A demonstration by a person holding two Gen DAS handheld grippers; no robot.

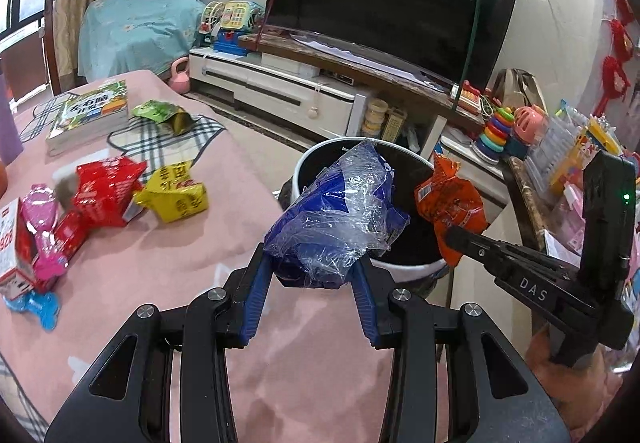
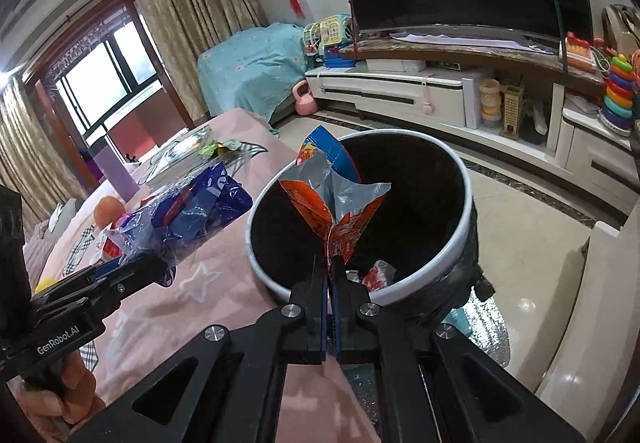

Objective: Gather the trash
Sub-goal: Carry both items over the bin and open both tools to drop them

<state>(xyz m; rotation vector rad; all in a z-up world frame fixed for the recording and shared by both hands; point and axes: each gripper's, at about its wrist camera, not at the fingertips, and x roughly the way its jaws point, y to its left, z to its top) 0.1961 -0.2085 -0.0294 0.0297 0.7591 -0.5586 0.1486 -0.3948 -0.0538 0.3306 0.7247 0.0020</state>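
My left gripper (image 1: pixel 312 263) is shut on a crumpled blue and clear plastic wrapper (image 1: pixel 340 211), held above the pink table's edge just before the bin. The same blue wrapper (image 2: pixel 192 211) shows at the left of the right wrist view. My right gripper (image 2: pixel 330 263) is shut on the corner of an orange snack bag (image 2: pixel 340 211), which hangs over the open mouth of the white bin (image 2: pixel 460 243) with its black liner. In the left wrist view the orange bag (image 1: pixel 448 199) hangs at the bin's (image 1: pixel 404 267) right rim. Some trash (image 2: pixel 378 275) lies inside the bin.
On the pink tablecloth (image 1: pixel 160 243) lie a red bag (image 1: pixel 104 191), a yellow wrapper (image 1: pixel 176 191), a green packet (image 1: pixel 160 115), a book (image 1: pixel 92 115) and pink and blue items at the left. A TV stand (image 1: pixel 300 91) with toys runs behind the bin.
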